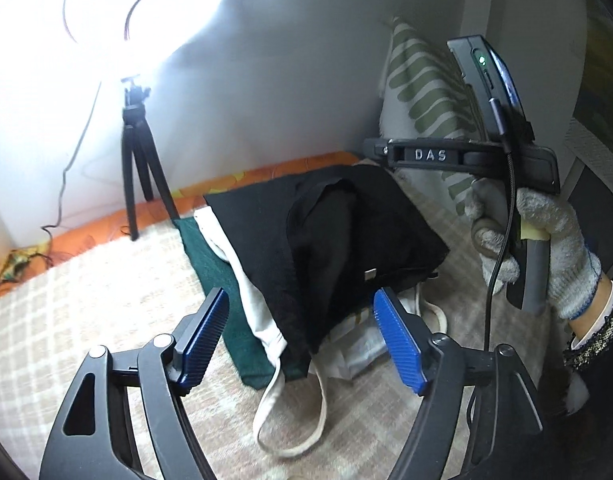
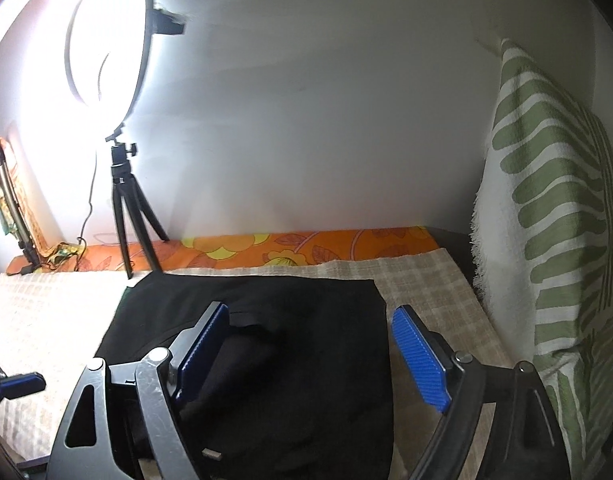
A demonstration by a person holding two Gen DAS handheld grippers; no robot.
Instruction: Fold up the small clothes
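Note:
A black garment (image 1: 346,232) lies folded on top of a small pile on the checked cloth. Under it lie a white garment (image 1: 258,308) with looped straps and a dark green one (image 1: 222,284). My left gripper (image 1: 302,336) is open and empty, a little in front of the pile. My right gripper (image 2: 310,352) is open and empty above the black garment (image 2: 306,360). In the left wrist view the right gripper's body (image 1: 466,156) shows, held by a gloved hand (image 1: 546,240) to the right of the pile.
A ring light on a black tripod (image 1: 138,160) stands at the back left by the wall, its cable trailing. An orange flowered cloth (image 2: 306,250) runs along the wall. A green-and-white striped towel (image 2: 554,216) hangs at the right. The checked cloth (image 1: 86,296) covers the surface.

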